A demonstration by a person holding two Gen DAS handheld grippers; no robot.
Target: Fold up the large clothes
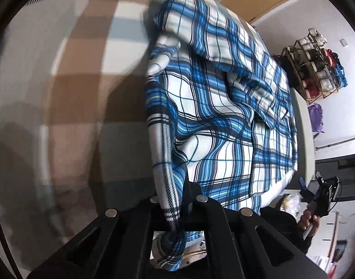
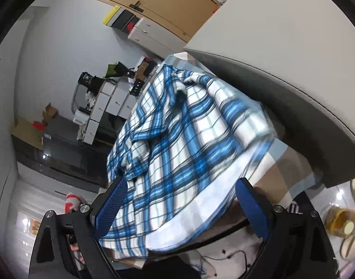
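Observation:
A large blue, white and black plaid shirt (image 1: 223,116) lies spread on a table covered with a brown, white and grey checked cloth (image 1: 79,74). My left gripper (image 1: 175,200) is shut on the shirt's near edge, and a strip of fabric hangs down between its fingers. In the right wrist view the shirt (image 2: 186,144) lies ahead, its hem hanging over the table edge. My right gripper (image 2: 180,200) is open, with its blue padded fingers (image 2: 114,200) apart on either side of the hem and nothing held. It also shows in the left wrist view (image 1: 321,197), in a hand.
A wire rack of rolled items (image 1: 316,69) stands by the far wall. A large white-grey cushioned block (image 2: 281,58) sits beside the shirt. White cabinets (image 2: 107,107) and dark furniture (image 2: 68,146) lie beyond the table. Cables (image 2: 235,255) lie on the floor.

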